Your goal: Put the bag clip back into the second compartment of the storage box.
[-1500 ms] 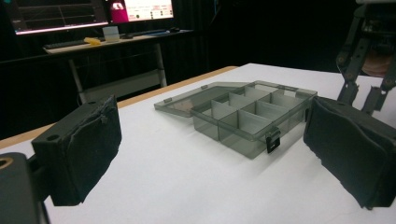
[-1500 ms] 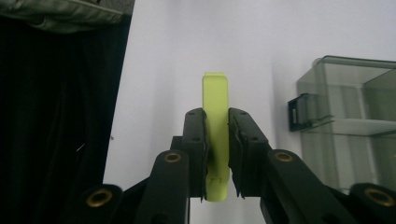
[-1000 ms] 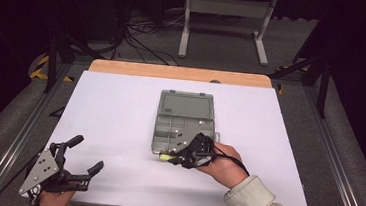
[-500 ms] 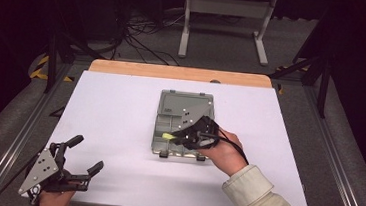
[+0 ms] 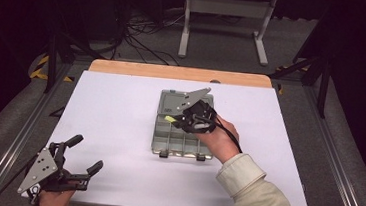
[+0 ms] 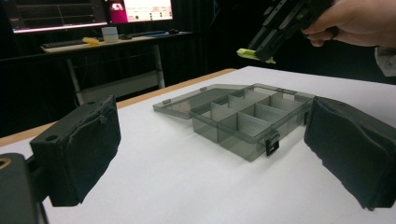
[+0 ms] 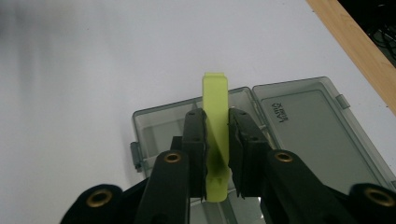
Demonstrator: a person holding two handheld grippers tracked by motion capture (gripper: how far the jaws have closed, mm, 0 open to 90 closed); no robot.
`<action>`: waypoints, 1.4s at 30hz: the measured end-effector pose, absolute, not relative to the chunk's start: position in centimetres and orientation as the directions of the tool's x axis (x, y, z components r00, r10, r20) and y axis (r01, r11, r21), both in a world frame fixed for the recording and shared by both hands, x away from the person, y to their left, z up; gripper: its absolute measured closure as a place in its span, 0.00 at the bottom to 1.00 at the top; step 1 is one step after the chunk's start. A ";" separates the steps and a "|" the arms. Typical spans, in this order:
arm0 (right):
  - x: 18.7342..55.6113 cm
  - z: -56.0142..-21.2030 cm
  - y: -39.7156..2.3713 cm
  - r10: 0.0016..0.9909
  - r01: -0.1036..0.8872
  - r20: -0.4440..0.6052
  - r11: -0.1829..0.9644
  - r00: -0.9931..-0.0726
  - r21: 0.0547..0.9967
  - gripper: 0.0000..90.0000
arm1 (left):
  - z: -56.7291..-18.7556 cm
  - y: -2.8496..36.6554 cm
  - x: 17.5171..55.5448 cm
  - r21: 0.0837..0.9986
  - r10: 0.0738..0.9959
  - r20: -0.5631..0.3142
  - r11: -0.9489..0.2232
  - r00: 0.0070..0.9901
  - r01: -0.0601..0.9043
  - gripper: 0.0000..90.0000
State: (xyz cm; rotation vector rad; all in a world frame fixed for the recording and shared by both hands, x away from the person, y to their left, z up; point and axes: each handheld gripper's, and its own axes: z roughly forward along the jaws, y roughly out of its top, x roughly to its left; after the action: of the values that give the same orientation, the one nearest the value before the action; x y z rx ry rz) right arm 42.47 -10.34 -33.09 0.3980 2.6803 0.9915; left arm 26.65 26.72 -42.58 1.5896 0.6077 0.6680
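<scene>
— Right, what's the right gripper [image 5: 176, 120] got?
— A yellow-green clip [image 7: 215, 126], clamped between both pads, its tip sticking out past them. It hangs above the open grey compartment box [image 5: 183, 145], clear of the dividers.
— And the box?
— Near the middle of the white table [image 5: 115, 112], lid [image 7: 310, 128] folded flat on the far side, latches facing the person.
— Left gripper [image 5: 87, 157]?
— Low at the near left corner, well apart from the box. Jaws wide apart, nothing between the pads [image 6: 84, 149].
</scene>
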 end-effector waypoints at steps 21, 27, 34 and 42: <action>47.0 -35.1 -10.4 0.511 0.331 -0.083 0.664 -0.856 0.671 0.86 | -42.6 26.6 26.7 0.993 0.709 0.081 -0.122 0.700 0.008 0.05; 47.8 -35.8 -10.4 0.544 0.368 -0.069 0.649 -0.836 0.666 0.86 | -42.6 26.6 26.7 0.993 0.711 0.077 -0.115 0.699 0.008 0.05; 47.9 -36.9 -10.8 0.573 0.423 0.009 0.595 -0.820 0.683 0.86 | -42.6 26.7 26.7 0.993 0.711 0.077 -0.115 0.699 0.008 0.05; 47.9 -38.2 -10.6 0.578 0.450 0.043 0.584 -0.815 0.675 0.86 | -42.6 26.6 26.7 0.993 0.711 0.078 -0.115 0.699 0.005 0.05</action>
State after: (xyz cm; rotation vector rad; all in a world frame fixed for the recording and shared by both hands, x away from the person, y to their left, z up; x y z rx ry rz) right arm 47.92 -10.62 -38.20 0.8632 2.6308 1.0447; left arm 26.70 26.61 -42.57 1.5885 0.6002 0.6647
